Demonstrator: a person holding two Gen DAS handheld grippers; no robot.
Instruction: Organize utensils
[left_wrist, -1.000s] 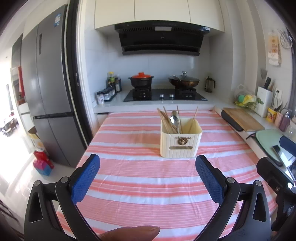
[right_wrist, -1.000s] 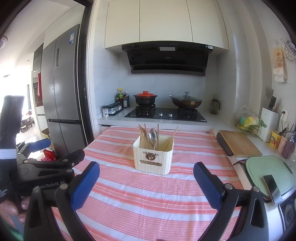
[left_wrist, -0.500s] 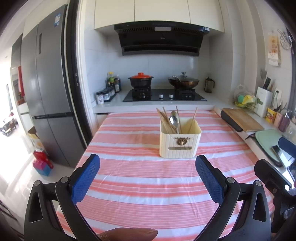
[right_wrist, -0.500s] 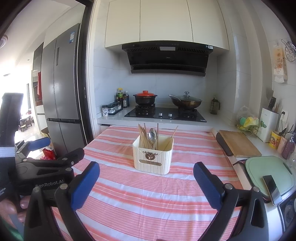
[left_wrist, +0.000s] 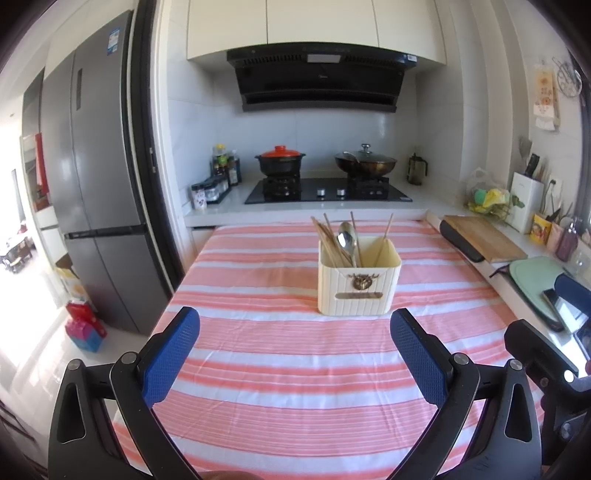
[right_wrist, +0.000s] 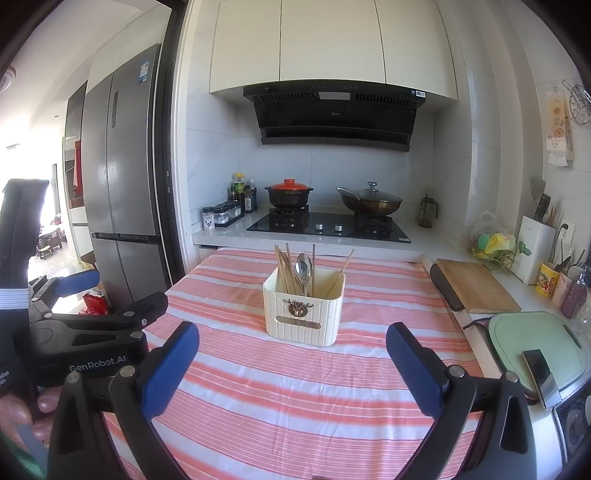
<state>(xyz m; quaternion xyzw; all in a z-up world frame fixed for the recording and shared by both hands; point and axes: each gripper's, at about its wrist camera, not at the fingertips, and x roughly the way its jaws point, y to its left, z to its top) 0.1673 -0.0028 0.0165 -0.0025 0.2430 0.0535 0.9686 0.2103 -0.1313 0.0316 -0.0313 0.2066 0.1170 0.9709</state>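
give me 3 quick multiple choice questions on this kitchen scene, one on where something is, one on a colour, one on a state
1. Where does the utensil holder stand?
A. on the striped cloth
B. on the stove
C. on the cutting board

2. What colour is the lid of the black pot?
A. green
B. red
C. white

3. How are the left gripper and right gripper?
A. both shut on chopsticks
B. one open, one shut
C. both open and empty

Answers:
1. A, it sits mid-table on the cloth.
2. B, the lid is bright red.
3. C, both pairs of jaws are spread wide with nothing between.
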